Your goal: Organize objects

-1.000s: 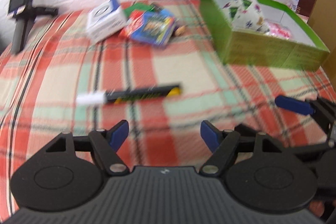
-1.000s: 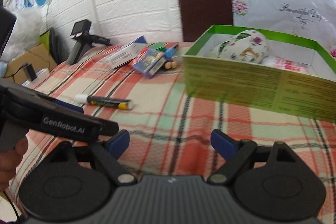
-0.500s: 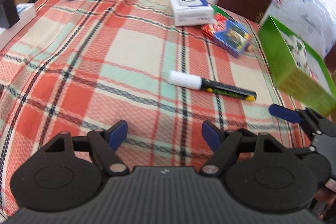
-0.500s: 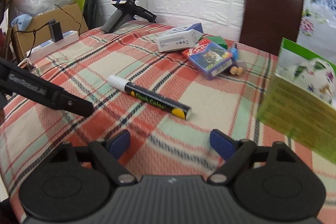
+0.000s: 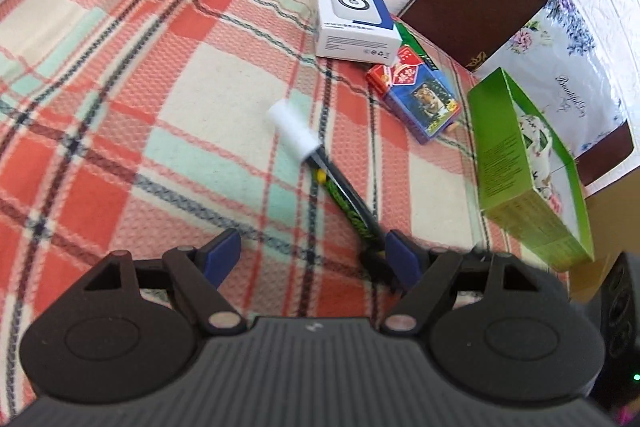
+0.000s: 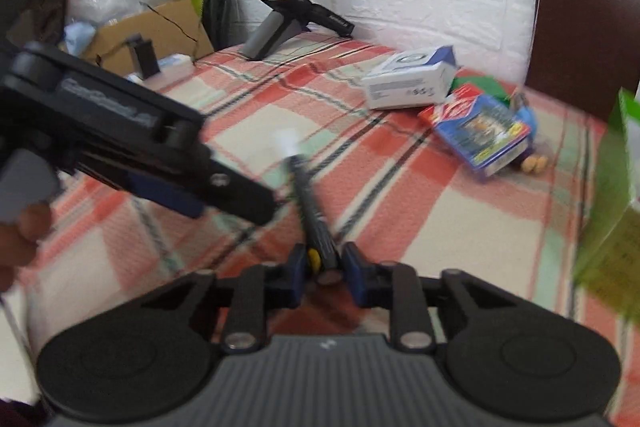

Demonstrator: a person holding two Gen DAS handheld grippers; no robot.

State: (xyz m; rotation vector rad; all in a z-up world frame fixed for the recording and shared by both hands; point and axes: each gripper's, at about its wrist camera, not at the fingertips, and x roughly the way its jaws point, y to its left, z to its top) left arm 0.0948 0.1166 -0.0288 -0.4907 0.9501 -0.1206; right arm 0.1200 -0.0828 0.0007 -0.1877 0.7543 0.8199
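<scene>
The right tool (image 6: 322, 261) is clenched on the yellow-tipped end of a black marker (image 6: 314, 215), its blue pads pressed against the barrel from both sides, and the white cap (image 6: 287, 143) points away toward the far wall. In the left wrist view the same marker (image 5: 344, 201) runs diagonally over the plaid cloth (image 5: 120, 107), its lower end meeting the right-hand pad of the left tool (image 5: 314, 253), whose jaws stand wide apart and grasp nothing. Beyond the cap lies a white box (image 5: 354, 23) (blue trim, a round emblem on top), and just beside it a blue and red card pack (image 5: 420, 99). Farther right stands an open green box (image 5: 516, 195) with a floral item inside. A grey handheld device (image 6: 288, 15) rests near the white brick wall.
</scene>
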